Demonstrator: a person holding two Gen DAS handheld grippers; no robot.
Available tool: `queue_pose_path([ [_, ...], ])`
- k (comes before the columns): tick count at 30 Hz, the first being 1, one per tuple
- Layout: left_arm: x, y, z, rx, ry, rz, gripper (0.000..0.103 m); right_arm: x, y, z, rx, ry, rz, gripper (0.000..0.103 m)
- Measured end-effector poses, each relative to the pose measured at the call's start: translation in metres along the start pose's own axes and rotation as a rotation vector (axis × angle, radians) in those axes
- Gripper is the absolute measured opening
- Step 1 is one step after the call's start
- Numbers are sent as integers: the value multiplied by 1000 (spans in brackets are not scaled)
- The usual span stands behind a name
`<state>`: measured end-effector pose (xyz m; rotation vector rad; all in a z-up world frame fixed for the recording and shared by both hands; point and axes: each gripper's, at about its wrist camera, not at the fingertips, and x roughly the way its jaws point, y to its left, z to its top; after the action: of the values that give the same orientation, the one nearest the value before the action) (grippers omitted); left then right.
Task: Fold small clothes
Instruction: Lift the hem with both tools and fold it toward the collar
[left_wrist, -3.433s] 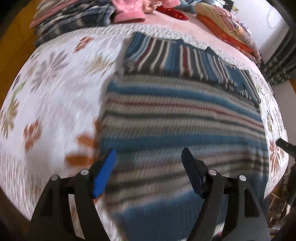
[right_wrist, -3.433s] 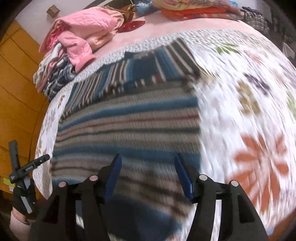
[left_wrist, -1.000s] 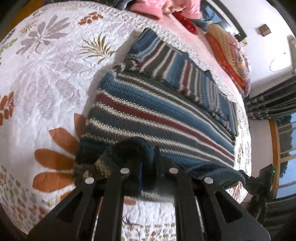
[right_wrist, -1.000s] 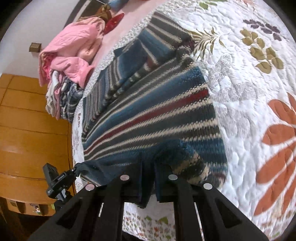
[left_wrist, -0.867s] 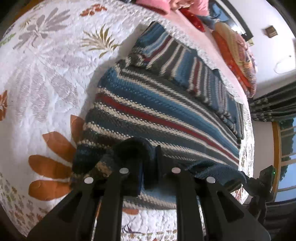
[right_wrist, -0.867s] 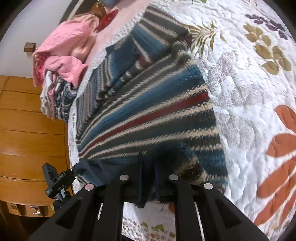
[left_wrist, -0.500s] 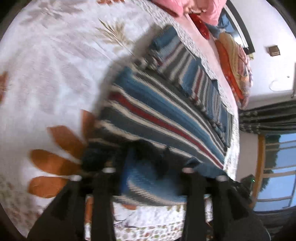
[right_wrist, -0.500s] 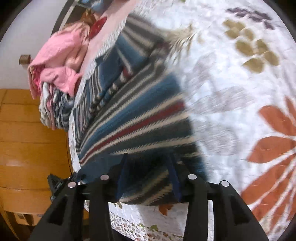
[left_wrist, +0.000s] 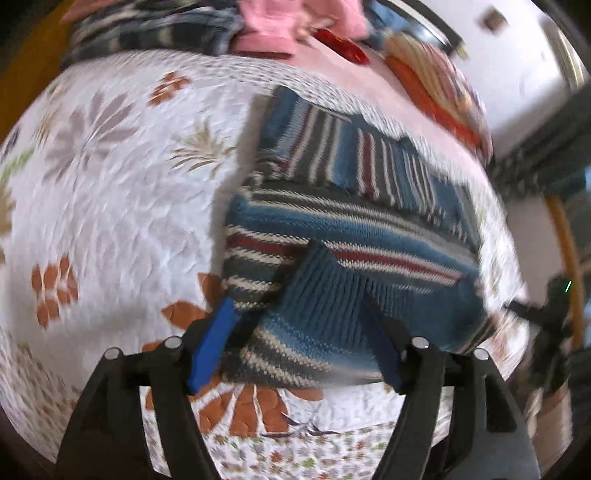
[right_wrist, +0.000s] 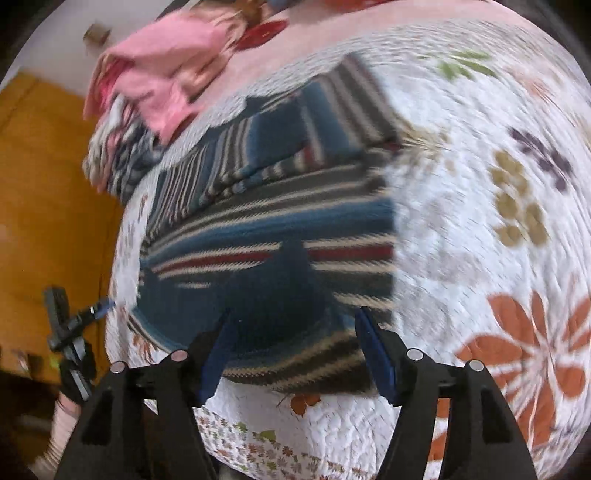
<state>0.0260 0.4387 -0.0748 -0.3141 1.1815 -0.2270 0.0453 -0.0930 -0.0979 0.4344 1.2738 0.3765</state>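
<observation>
The striped sweater (left_wrist: 343, 229) lies flat on the bed, its near hem turned up over its body so a blue panel faces up, its sleeves folded across the far end. Under it is a white quilt (left_wrist: 110, 192) stitched with orange, grey and olive flowers, and beyond the quilt's edge a pink sheet (left_wrist: 369, 85) shows. At the head of the bed sits a pile of clothes (right_wrist: 155, 85), pink on top and dark plaid below, with a red item and folded orange and striped bedding (left_wrist: 443, 81) beside it. An orange wooden wall (right_wrist: 44, 192) stands on one side; a white wall and dark curtains (left_wrist: 535, 147) on the other.

The left gripper (left_wrist: 295, 350) hovers just short of the folded hem, jaws spread and holding nothing. The right gripper (right_wrist: 295, 350) does the same at the other corner, jaws wide apart. Both views are motion-blurred.
</observation>
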Motion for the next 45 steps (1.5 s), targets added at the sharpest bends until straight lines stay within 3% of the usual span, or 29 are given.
queue_pose_path([
  [10,68,-25,24,225,139,89,70,60,22,28,-201,156,-61,67],
  [15,92,-29,23,263,194,117,70,81,20,31,-255,218,-115,67],
  [19,95,-33,19,277,183,126,68,87,21,27,-301,237,-126,68],
  [20,94,-33,17,277,179,123,66,88,23,25,-312,238,-128,62],
  [22,91,-35,15,275,182,96,47,87,27,20,-342,240,-125,40],
  [23,89,-38,14,284,175,108,44,87,29,19,-349,239,-130,32],
  [24,87,-40,12,296,171,117,34,87,33,17,-361,232,-139,28],
  [25,86,-43,10,309,164,128,26,86,35,15,-371,227,-138,12],
  [28,78,-51,3,323,137,124,11,75,39,9,-388,197,-125,10],
  [39,17,-68,-24,312,-14,76,8,12,54,-24,-356,42,-19,10],
  [45,-8,-76,-13,290,-100,87,8,-19,62,-19,-360,-22,-13,9],
])
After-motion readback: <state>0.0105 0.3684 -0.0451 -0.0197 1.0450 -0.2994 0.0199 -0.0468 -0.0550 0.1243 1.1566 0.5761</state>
